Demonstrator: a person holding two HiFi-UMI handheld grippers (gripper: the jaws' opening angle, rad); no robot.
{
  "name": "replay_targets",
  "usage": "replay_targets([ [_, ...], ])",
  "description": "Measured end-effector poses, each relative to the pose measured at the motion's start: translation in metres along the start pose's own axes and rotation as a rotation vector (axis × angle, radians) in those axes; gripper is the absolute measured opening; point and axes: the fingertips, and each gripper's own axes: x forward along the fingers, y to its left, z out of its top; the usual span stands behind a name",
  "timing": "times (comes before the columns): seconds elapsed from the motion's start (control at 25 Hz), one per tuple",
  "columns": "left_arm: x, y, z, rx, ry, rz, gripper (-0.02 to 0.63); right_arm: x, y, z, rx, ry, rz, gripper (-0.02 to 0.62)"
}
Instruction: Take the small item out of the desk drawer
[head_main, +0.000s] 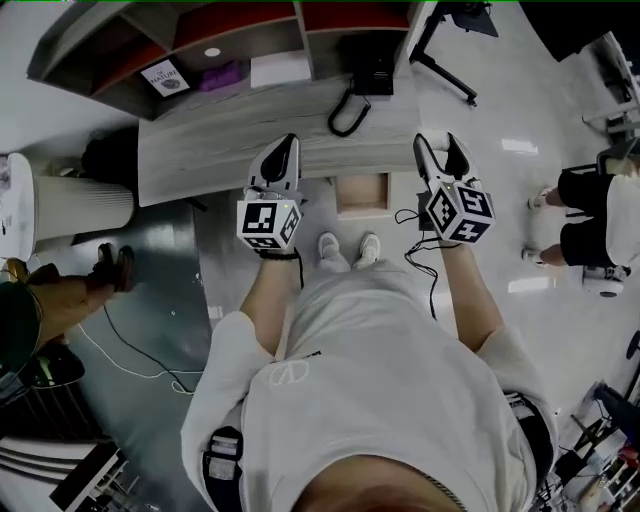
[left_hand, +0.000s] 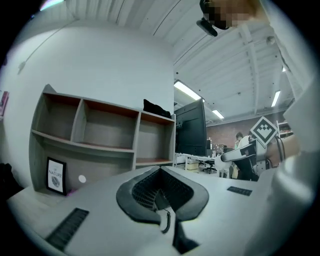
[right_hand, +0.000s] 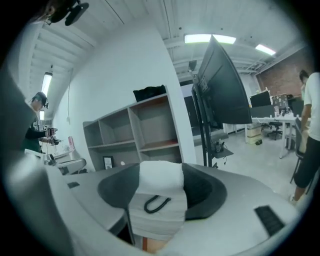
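- The left gripper (head_main: 288, 148) is held up over the near edge of the desk (head_main: 220, 150). Its jaws are brought together, leaving only a thin slit, and they grip nothing.
- The right gripper (head_main: 437, 145) is held level with the left one, just off the desk's right corner. Its jaws stand moderately apart and press on nothing. Its own view looks through the gap at the end of the desk.
- The drawer (head_main: 360, 195) stands open under the desk's near edge, below the two grippers and between them.
- The small item cannot be made out in any view. In the head view the drawer's inside reads as plain brown wood.
- A black looped cord (head_main: 334, 122) lies on the desk ahead of the grippers, between their lines. It runs to a black device (head_main: 372, 70) farther ahead.
- A shelf unit (head_main: 240, 30) stands on the desk beyond both grippers.
- In the shelf unit, ahead and to the left of the left gripper, are a framed card (head_main: 165, 78), a purple object (head_main: 222, 75) and a white box (head_main: 280, 68).
- The person's shoes (head_main: 330, 248) stand on the floor just behind the drawer, on the near side of the grippers.
- A dark monitor (right_hand: 225, 90) on a stand rises ahead and to the right of the right gripper.
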Motion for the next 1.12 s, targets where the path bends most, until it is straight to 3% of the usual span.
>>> replay_targets([
  [0.28,-0.022,0.012,0.073,0.069,-0.116,0.022,-0.002,-0.035,-0.002,0.069,-0.036,-0.159,-0.008,0.262],
  [0.6,-0.041,0.015,0.113,0.103,-0.188,0.046,-0.002,-0.078,-0.017,0.124,-0.061,-0.288,-0.039,0.262],
  [1.12,-0.066,0.035,0.145,0.185,-0.227,0.116,-0.002,-0.09,-0.03,0.148,-0.063,-0.345,-0.057,0.261],
])
